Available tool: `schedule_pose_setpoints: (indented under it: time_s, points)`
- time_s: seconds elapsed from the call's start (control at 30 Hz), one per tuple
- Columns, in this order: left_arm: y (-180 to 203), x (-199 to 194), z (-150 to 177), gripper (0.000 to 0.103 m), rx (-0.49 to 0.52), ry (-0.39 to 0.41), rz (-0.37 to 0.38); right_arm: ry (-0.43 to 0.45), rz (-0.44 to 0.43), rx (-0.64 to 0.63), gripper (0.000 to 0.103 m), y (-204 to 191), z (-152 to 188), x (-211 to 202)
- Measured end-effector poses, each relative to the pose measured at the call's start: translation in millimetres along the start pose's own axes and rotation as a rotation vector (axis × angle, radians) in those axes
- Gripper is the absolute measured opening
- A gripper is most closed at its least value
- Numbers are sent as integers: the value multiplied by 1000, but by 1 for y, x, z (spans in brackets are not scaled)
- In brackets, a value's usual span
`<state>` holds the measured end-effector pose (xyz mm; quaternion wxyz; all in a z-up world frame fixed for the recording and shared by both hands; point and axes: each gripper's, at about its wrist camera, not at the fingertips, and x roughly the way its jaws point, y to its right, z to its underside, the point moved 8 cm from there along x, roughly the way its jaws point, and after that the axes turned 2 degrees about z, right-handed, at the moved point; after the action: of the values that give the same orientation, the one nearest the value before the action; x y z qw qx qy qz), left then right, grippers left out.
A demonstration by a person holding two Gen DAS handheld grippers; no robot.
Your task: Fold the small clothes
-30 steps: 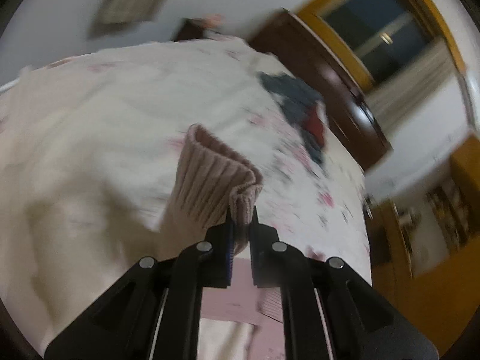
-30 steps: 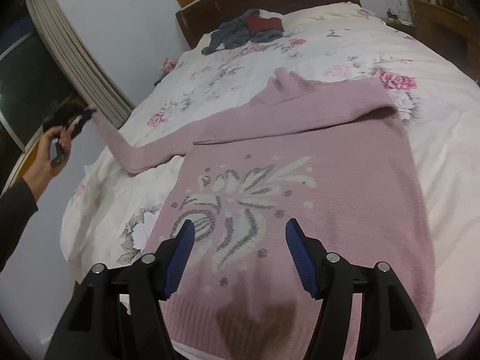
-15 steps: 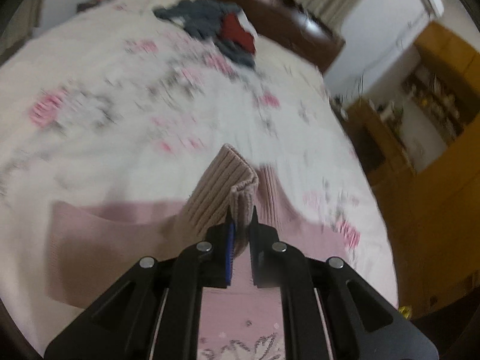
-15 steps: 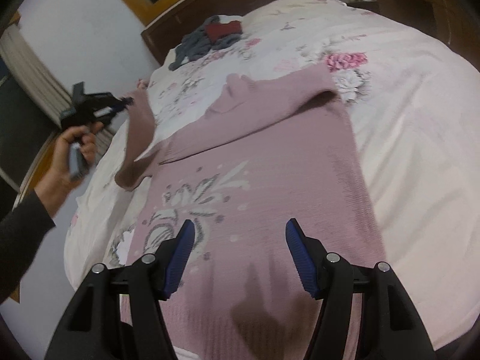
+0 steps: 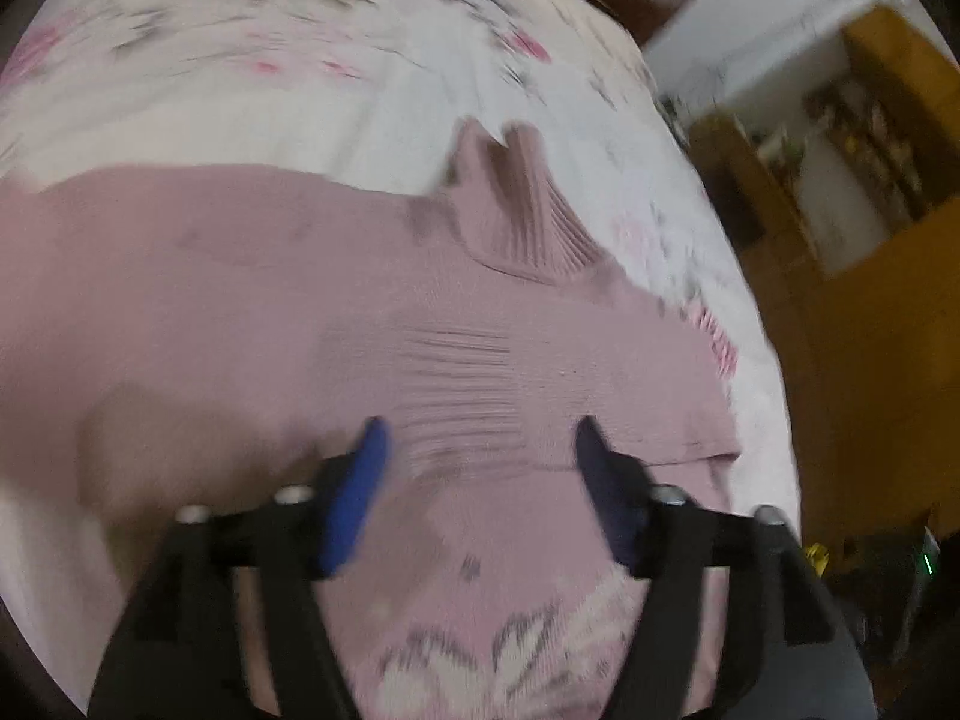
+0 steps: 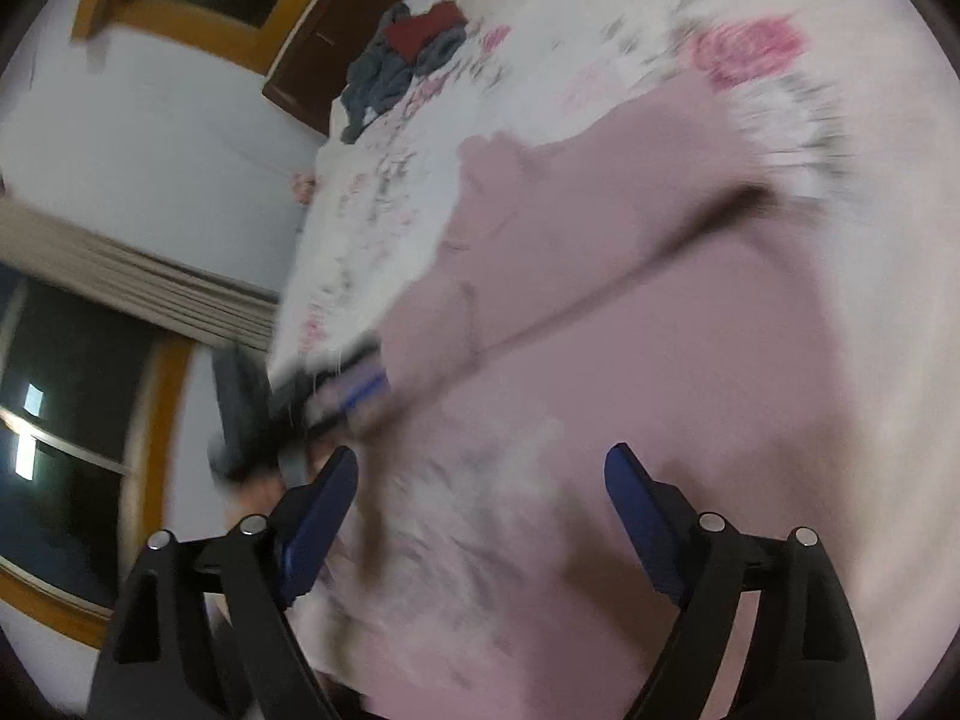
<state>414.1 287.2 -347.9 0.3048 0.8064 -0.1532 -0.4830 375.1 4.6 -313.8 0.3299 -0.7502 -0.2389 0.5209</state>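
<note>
Pink knit sweater [image 5: 372, 312] lies flat on floral bedsheet [image 5: 252, 90], 1 sleeve folded across its chest, ribbed cuff [image 5: 474, 396] between left gripper [image 5: 477, 435] fingers. Left jaws spread wide, holding nothing. Right gripper [image 6: 480, 468] jaws also apart, empty, over sweater's patterned front. Dark clothes pile [image 6: 402, 66] near headboard [image 6: 354, 18]. Both views blurred.

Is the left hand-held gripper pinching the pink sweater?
Apart. The left wrist view shows the left hand-held gripper wide open, nothing between its fingers; the pink sweater lies below.
</note>
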Motion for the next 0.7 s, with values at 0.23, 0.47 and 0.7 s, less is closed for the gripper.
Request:
schedule_pose_setpoints:
  time_s: [0.23,0.47,0.7]
  points:
    - [-10,-50,103,80,-68,-31,14,-265,-52,88,54,-25,-64,148]
    - [-20,-68,169,84,-160,-16,60,-356,117,86,54,-16,-60,216]
    - [-33,-59,181,84,-227,-46,73,-361,118,57,11,-29,-59,212]
